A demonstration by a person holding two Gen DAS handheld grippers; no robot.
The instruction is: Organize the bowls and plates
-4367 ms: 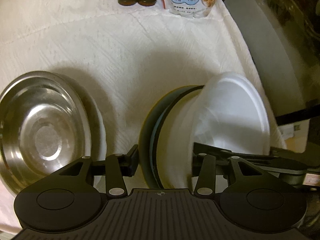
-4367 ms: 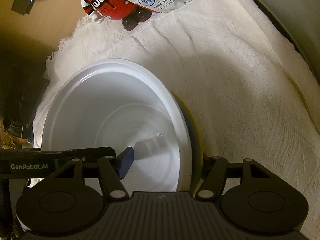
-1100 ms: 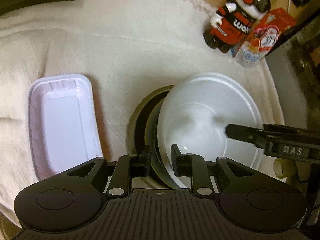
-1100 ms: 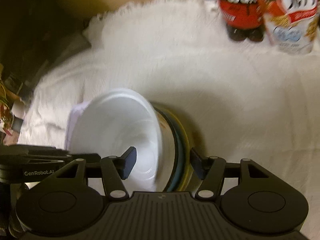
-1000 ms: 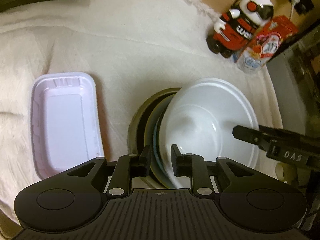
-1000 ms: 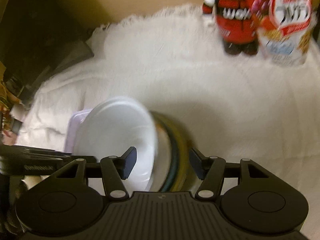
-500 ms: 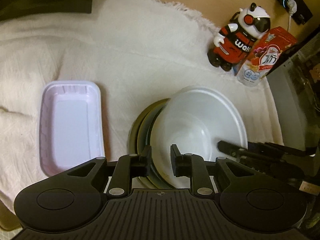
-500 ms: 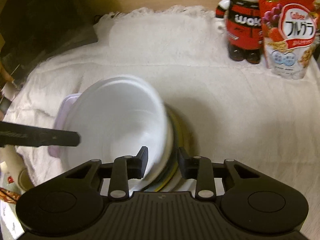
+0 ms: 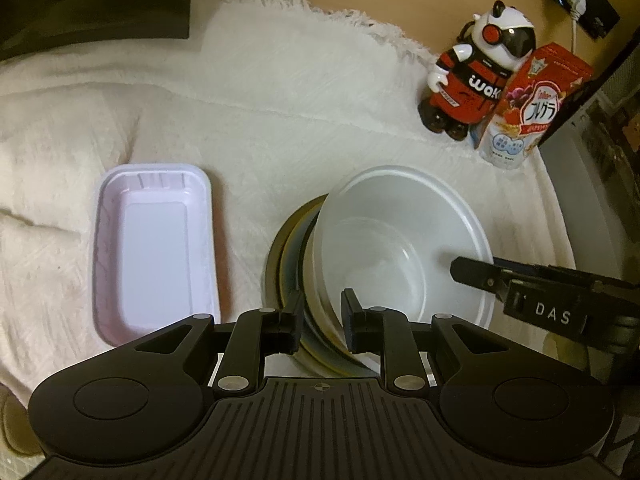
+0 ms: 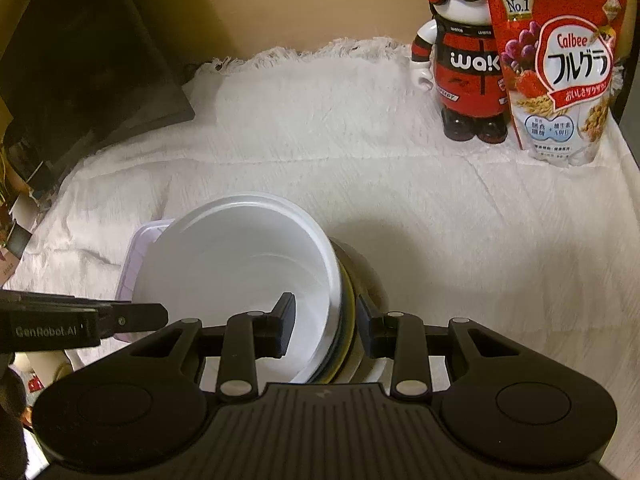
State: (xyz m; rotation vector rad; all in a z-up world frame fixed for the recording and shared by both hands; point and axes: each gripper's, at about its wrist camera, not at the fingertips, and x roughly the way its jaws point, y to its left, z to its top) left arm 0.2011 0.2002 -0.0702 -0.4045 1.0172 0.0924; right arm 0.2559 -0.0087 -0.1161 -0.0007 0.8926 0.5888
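White bowl [image 9: 400, 240] atop plate stack [image 9: 292, 256], tilted, mouth upward; both grippers' jaws clamped.

Warm, dim indoor light tinted both views yellowish. The white bowl [image 9: 400, 240] was the brightest surface, with soft glare inside it. A broad soft shadow lay on the cloth [image 10: 400, 184] right of the bowl. Beyond the bowl, fisheye bending curved the edges; corners fell dark. Focus was sharp, without motion blur.
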